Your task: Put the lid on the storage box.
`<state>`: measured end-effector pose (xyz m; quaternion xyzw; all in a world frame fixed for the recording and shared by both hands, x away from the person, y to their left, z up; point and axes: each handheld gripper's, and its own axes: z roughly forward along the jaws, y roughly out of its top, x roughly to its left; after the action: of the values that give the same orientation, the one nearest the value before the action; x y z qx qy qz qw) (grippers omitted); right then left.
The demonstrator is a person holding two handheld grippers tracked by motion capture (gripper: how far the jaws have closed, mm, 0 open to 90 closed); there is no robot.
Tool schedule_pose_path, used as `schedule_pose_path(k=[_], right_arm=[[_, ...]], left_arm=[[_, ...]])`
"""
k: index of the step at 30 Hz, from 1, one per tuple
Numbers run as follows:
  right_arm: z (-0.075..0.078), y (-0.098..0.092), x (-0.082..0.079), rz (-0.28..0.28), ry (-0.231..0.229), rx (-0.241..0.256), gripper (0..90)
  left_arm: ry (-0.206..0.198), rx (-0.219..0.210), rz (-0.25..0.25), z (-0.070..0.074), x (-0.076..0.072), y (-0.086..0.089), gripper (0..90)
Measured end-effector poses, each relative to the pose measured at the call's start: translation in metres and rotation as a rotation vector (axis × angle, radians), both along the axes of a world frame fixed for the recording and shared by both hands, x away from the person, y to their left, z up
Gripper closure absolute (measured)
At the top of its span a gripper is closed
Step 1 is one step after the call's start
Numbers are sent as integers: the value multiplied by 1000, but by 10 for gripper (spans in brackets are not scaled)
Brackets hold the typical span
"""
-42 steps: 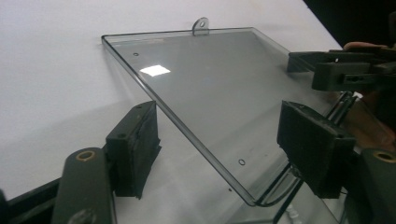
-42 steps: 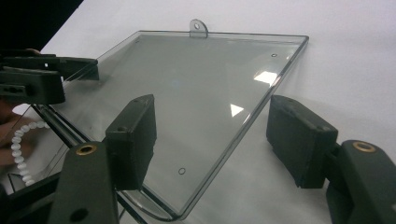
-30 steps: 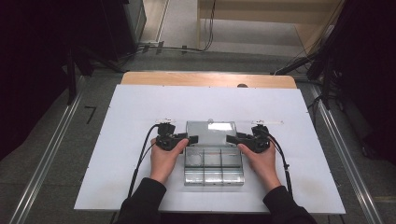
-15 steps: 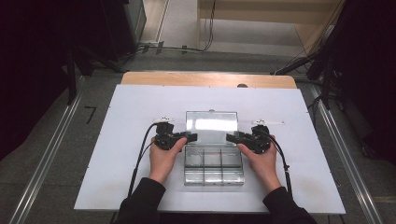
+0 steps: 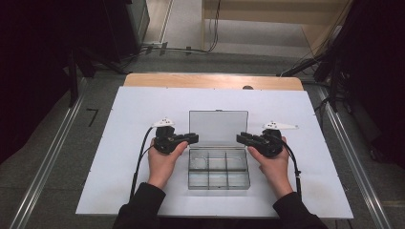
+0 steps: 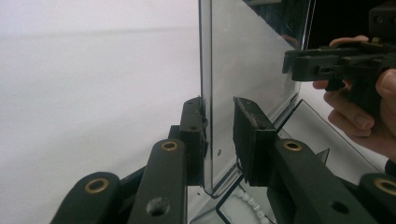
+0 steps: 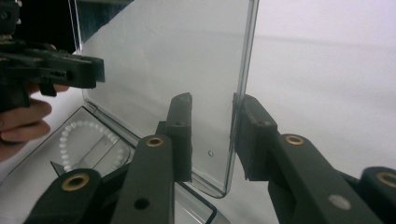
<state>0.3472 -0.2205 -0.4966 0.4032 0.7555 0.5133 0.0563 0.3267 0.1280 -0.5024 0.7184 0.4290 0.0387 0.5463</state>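
While upright: clear box (image 5: 218,168) lid (image 5: 218,126) stood raised
Left hand-held gripper (image 5: 192,138): straddled lid edge, unclamped
Right hand-held gripper (image 5: 242,138): likewise
Writing: none legible
Desk (image 5: 133,109): white

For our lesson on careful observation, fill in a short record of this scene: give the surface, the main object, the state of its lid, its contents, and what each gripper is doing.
surface: white board on a wooden table
main object: clear plastic compartment box, dividers inside
lid state: clear lid raised, standing about upright
contents: a ring of white beads in one compartment; other compartments hard to read
left gripper: jaws straddle the lid's edge, one pad touching, a gap at the other
right gripper: jaws straddle the opposite lid edge, gaps visible, not clamped
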Motion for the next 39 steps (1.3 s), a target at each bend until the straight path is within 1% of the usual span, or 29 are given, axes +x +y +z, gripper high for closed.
schedule_pose_path(k=[2,5,9,12,14,16,19,22,24,27,32,37,39], right_arm=[[0,-1,-1,10,-12,-3,683],[1,-1,-3,14,-37,-17,686],[0,-1,-5,16,-68,-31,685],[1,0,-7,17,-90,-44,684],[0,0,-7,19,-98,-49,682],[1,0,-8,18,-100,-51,681],[2,0,-8,17,-97,-56,679],[4,0,-9,24,-101,-67,668],[6,1,-9,25,-103,-72,637],[13,1,-10,28,-104,-59,578],[25,3,-13,23,-117,-68,499],[37,3,-17,28,-140,-59,481],[41,4,-19,33,-147,-55,482]], left_arm=[[-4,2,-3,1,-1,0,741],[-11,29,-1,5,1,-2,722],[-35,12,6,20,6,-3,655],[-49,15,11,30,12,-6,644],[-63,-1,27,35,14,-7,619],[-67,-15,37,38,13,-7,623],[-85,3,38,39,10,-7,659],[-98,-6,19,39,7,-4,676],[-110,-5,10,39,4,-4,684],[-129,2,-3,41,-1,-4,681],[-159,-6,-21,41,-9,-4,669],[-179,-21,-35,40,-16,-4,647],[-185,-19,-40,40,-19,-5,639]])
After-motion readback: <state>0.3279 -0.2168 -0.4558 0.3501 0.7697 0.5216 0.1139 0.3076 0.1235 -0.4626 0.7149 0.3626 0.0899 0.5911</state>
